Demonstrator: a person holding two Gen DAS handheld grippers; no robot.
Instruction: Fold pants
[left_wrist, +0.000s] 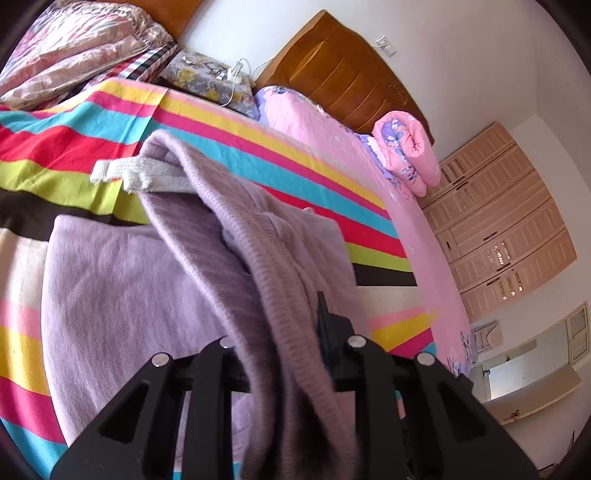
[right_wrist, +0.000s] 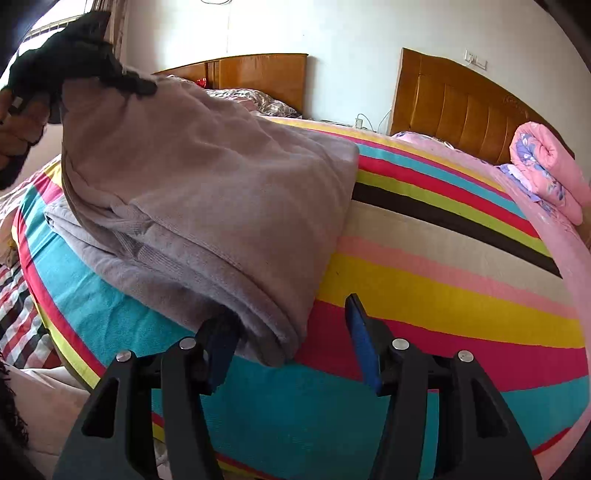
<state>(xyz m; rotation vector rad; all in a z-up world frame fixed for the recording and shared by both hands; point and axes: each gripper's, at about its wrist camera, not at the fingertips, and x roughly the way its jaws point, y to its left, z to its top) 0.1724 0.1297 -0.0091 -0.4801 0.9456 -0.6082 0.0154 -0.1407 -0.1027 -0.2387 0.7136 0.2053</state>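
Left gripper (left_wrist: 284, 354) clamps the ribbed waistband of the lilac pants (left_wrist: 122, 295), lifting it toward 12 o'clock for a fold over the striped bedsheet (right_wrist: 443, 280), while right gripper (right_wrist: 291, 343) stands half open, its jaws around the folded edge without pressing.

Lilac pants (left_wrist: 122, 295) on a rainbow-striped sheet (left_wrist: 74, 144).
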